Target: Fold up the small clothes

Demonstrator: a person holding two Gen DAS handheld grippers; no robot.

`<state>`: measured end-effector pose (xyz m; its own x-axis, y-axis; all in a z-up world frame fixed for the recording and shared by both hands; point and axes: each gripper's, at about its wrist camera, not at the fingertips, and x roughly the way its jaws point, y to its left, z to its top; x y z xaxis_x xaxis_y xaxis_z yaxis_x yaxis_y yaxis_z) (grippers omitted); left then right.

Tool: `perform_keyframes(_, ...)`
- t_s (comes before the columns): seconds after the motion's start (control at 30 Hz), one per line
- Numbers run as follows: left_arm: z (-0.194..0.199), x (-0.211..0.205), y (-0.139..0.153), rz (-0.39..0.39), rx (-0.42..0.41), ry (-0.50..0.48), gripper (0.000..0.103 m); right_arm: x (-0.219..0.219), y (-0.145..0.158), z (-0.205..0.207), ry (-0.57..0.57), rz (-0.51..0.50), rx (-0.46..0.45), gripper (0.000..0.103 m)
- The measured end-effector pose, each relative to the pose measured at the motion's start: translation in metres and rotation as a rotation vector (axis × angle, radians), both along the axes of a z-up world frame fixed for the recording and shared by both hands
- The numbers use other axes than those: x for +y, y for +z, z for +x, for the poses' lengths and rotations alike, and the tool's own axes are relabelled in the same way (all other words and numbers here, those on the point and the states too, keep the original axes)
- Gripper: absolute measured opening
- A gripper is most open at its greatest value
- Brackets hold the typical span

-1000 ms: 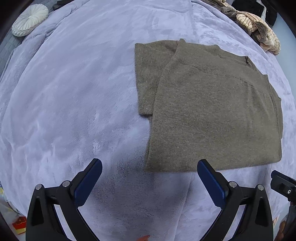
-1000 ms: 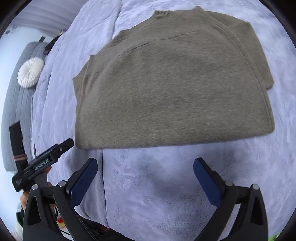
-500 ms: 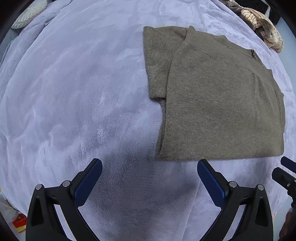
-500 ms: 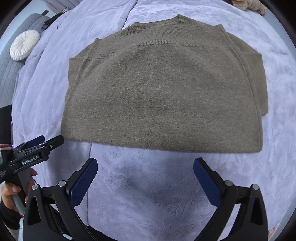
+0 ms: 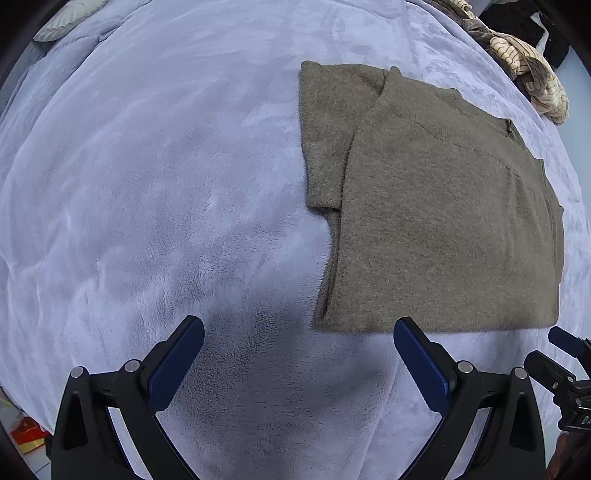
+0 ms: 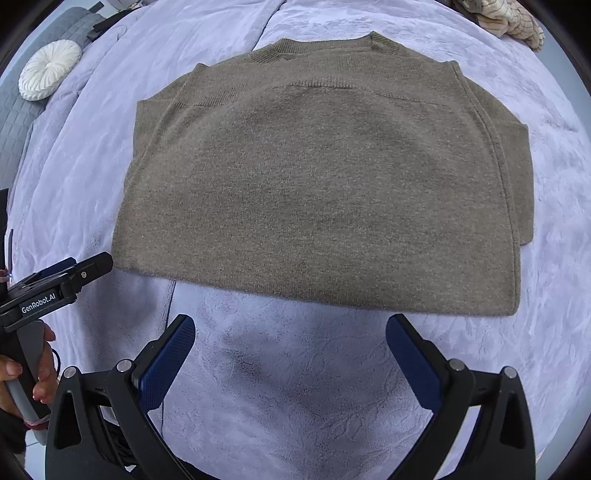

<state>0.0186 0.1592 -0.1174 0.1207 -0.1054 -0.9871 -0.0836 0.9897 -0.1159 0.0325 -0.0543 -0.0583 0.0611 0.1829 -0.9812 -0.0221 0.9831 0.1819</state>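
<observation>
An olive-brown knit top [image 5: 436, 206] lies flat on the lilac plush blanket [image 5: 155, 177], with one short sleeve sticking out at its far left. In the right wrist view the same top [image 6: 325, 177] fills the middle, neck band at the far edge. My left gripper [image 5: 298, 332] is open, just short of the top's near left corner, with nothing between its fingers. My right gripper [image 6: 290, 332] is open too, a little short of the near hem. The left gripper's tip [image 6: 81, 275] shows at the left of the right wrist view, held by a hand [image 6: 26, 373].
A crumpled beige patterned garment [image 5: 528, 70] lies at the far right edge of the bed, near a dark item [image 5: 524, 26]. A white round cushion [image 6: 50, 70] rests on a grey quilted surface [image 6: 14, 122] at the far left. Red packaging [image 5: 27, 434] sits below the bed edge.
Both grippers stay open. The left view has shifted so the top sits farther right and slightly farther off. The right gripper has swung right, centring the top, and the cushion came into view.
</observation>
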Motion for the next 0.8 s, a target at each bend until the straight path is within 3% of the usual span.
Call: perform_keyframes(0.8, 0.006, 0.010, -0.010, -0.011, 0.005, 0.022, 0.103, 0.008, -0.018, 0.009, -0.027, 0.057, 0.044, 0.103)
